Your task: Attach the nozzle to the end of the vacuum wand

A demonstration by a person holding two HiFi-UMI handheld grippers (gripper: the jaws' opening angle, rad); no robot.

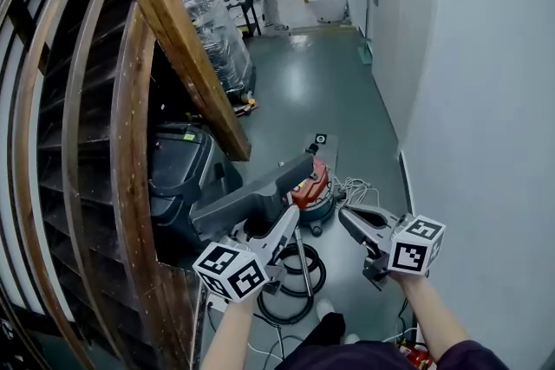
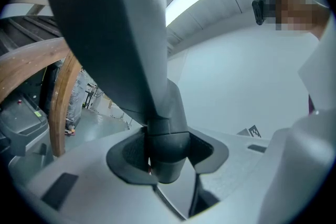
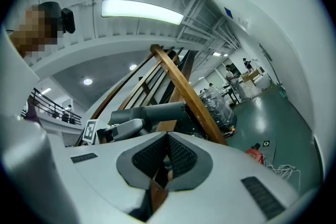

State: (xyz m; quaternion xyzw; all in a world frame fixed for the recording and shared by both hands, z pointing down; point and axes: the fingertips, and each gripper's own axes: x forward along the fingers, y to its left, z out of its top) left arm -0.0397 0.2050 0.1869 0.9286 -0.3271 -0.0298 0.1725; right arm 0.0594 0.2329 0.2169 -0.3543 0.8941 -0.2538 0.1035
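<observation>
Left gripper (image 1: 289,223) clamps the neck of the grey nozzle (image 1: 251,202) just left of the red vacuum cleaner (image 1: 310,183); right gripper (image 1: 345,216), jaws closed and empty, just right of it

right gripper (image 3: 167,153), jaws pressed together with nothing between them. beyond: long grey plastic vacuum nozzle (image 3: 157,112) lying level, slanted brown wooden beam (image 3: 185,93), red vacuum canister (image 3: 255,155) on glossy dark green floor (image 3: 283,113).
</observation>
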